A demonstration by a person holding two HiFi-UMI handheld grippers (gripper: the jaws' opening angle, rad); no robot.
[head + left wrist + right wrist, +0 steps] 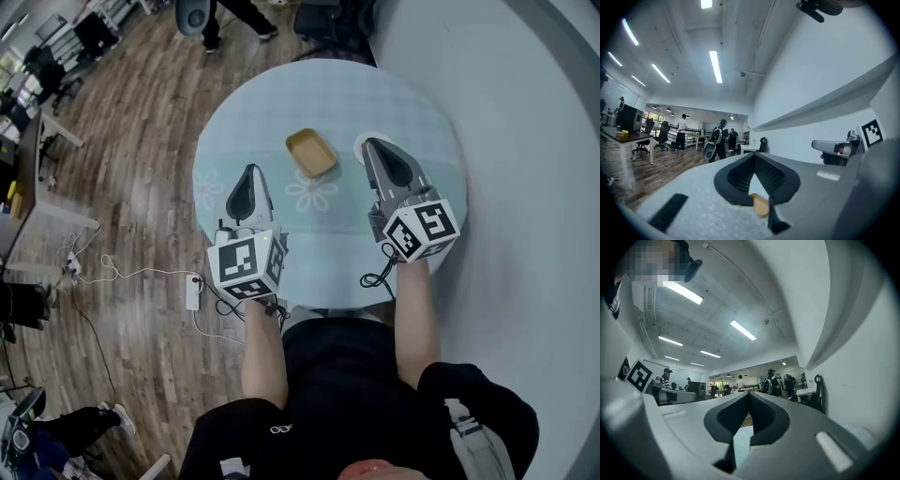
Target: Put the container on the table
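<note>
The left forearm (265, 352) and right forearm (415, 319) both reach forward from the torso. The left hand-held gripper (249, 172) points roughly level, and its jaws appear to meet at the tips with nothing pinched. The right hand-held gripper (367, 143), well to its right and slightly farther ahead, has its jaws closed and empty.
</note>
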